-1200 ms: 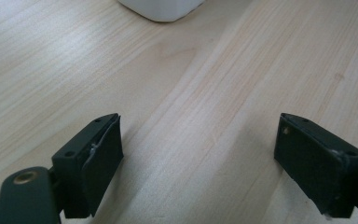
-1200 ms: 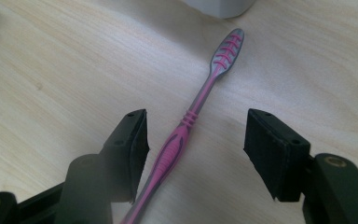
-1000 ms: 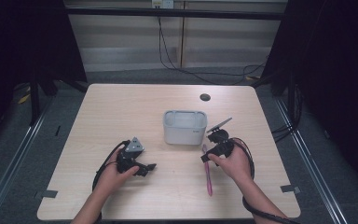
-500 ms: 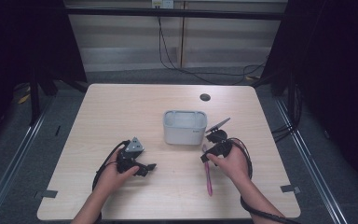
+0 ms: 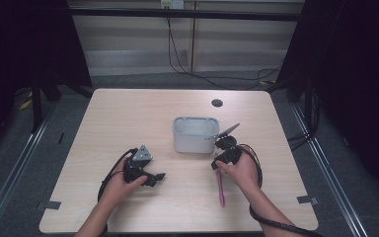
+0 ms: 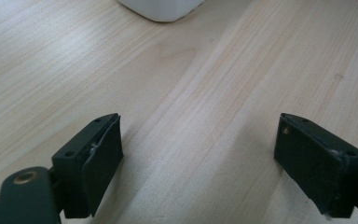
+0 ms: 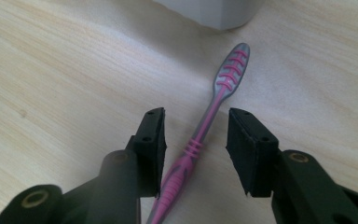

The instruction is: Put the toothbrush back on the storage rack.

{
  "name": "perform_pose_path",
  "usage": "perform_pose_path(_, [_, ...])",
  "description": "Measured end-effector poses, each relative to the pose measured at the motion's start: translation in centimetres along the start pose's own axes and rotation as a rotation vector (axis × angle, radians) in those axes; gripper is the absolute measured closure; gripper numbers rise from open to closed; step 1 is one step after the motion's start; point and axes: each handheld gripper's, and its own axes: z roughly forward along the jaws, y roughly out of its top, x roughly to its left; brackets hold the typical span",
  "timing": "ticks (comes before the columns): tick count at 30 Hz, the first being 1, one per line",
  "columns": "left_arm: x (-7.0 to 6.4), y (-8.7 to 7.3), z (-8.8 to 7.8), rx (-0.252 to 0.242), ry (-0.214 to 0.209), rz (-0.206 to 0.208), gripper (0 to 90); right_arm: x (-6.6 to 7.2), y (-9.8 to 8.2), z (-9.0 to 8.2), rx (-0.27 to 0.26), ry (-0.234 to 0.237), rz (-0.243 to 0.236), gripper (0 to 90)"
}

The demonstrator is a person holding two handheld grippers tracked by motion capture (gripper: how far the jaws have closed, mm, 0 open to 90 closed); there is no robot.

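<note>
I had the right hand-held gripper [image 7: 196,140] closing around the pink toothbrush [image 7: 214,112], pads not touching yet; left hand-held gripper [image 6: 200,154] wide. No readable markings.

The table [image 5: 128,123] was viewed from a fixed camera set high above the person's side, faced forward and down, far enough back that the whole top and the dark floor around it were taken in. The left gripper view was taken close above the wood, looking along two black jaws toward the white box [image 6: 161,9], whose lower edge was caught at the top. The right gripper view was likewise taken low and close, looking along its jaws over a pink toothbrush [image 7: 205,130] toward the same box [image 7: 214,11]. The box [image 5: 195,134] and the toothbrush [image 5: 220,185] were shared with the high view.
</note>
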Motion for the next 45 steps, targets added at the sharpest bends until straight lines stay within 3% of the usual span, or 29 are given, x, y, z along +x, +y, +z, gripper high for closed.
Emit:
perform_pose_path(8, [0.0,0.0,0.0,0.000,-0.002,-0.001,14.8,0.2,0.5,0.7,0.008,0.000,0.031,67.8])
perform_pose_path(14, [0.1,0.0,0.0,-0.001,-0.004,-0.006,14.8,0.3,0.7,0.9,0.017,-0.006,0.064,84.7])
perform_pose_path(21, [0.1,0.0,0.0,-0.003,-0.003,-0.002,14.8,-0.6,0.6,0.0,-0.019,0.010,0.089,85.4])
perform_pose_path(30, [0.1,0.0,0.0,-0.002,-0.003,-0.002,14.8,-1.5,0.4,-2.1,-0.107,0.033,0.120,85.6])
perform_pose_path(45, [0.0,0.0,0.0,-0.002,-0.003,-0.002,14.8,-2.4,0.2,-5.6,-0.278,0.060,0.119,85.8])
